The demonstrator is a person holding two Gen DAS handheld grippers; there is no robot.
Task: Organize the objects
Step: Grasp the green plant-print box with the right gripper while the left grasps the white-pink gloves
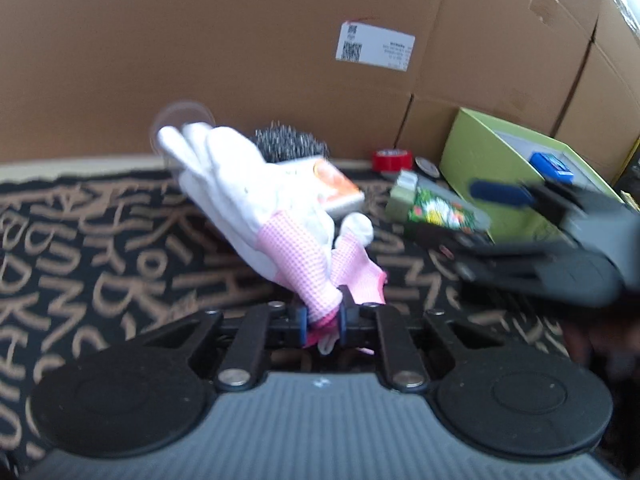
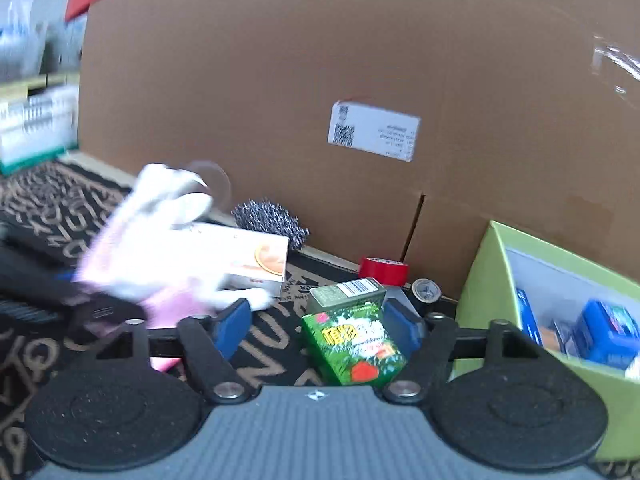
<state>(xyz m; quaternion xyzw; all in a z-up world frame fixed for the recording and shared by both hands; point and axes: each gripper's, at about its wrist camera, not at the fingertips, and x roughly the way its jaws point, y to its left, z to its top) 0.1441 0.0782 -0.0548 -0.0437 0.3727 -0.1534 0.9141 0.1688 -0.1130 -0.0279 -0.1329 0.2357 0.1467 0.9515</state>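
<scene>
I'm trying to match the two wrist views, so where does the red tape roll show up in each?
Left wrist: red tape roll, right of centre, against the cardboard box.
Right wrist: red tape roll, right of centre, beside the green bin.
Shared landmark: white shipping label above the roll.

Two fisheye wrist views, each looking forward and downward along its own jaws, close above a black worktop cloth with tan lettering (image 1: 100, 248). Both face a brown cardboard wall bearing a white shipping label (image 1: 375, 47). Shared ground: the white-and-pink work glove (image 1: 256, 208), grey wire scourer (image 2: 272, 220), red tape roll (image 2: 383, 270), green printed carton (image 2: 352, 344) and lime-green open box (image 2: 496, 280). The left view also catches the right gripper (image 1: 532, 232).
</scene>
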